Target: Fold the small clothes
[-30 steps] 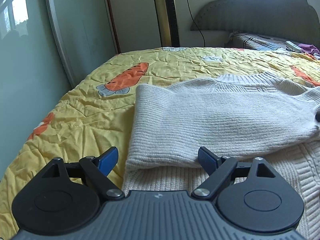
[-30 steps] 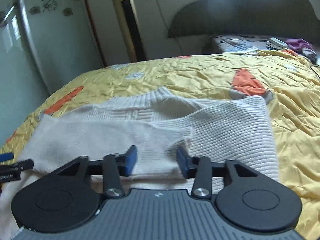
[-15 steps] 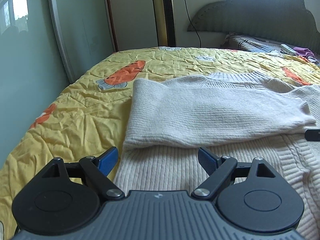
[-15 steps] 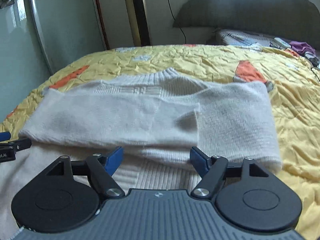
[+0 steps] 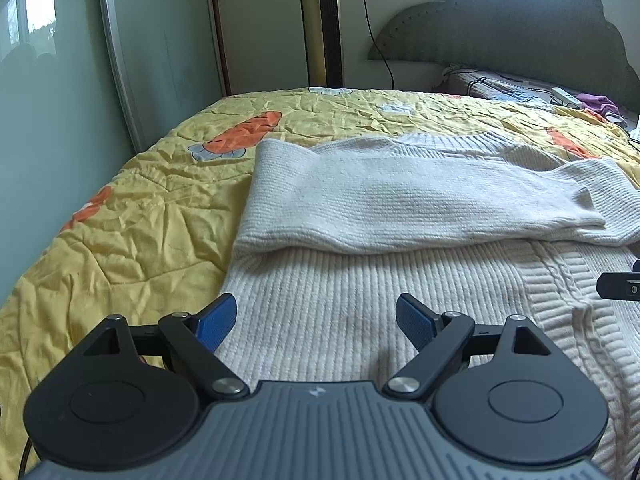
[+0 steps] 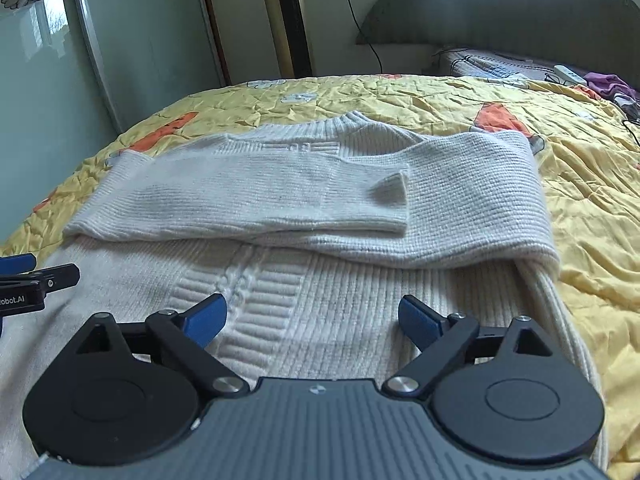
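A: Big picture first: the yellow carrot-print quilt [image 5: 132, 240] fills the frame from the lower left up to the dark headboard [image 5: 520, 40] at upper right, wrinkled all over, with bare stretches along its left side.

B: And in the right wrist view the same quilt shows bare down the right edge of the frame.

A: Centre frame, the cream knit sweater [image 5: 360, 300] lies flat on it, collar at the far end, both sleeves folded across the chest, one cuff overlapping the other.

B: Its left edge runs just inside the left gripper [image 5: 316, 316]. Its right edge [image 6: 560, 320] drops along the right third of the frame, past the right gripper [image 6: 312, 316].

A: Fingers on the left gripper?

B: Spread wide, blue pads [image 5: 216, 320] apart over the ribbed body, holding nothing. Same for the right one: wide apart, nothing between the pads.

A: Behind, a gold tower fan [image 5: 320, 20] stands top centre, and a pale green sliding door [image 5: 60, 100] at upper left.
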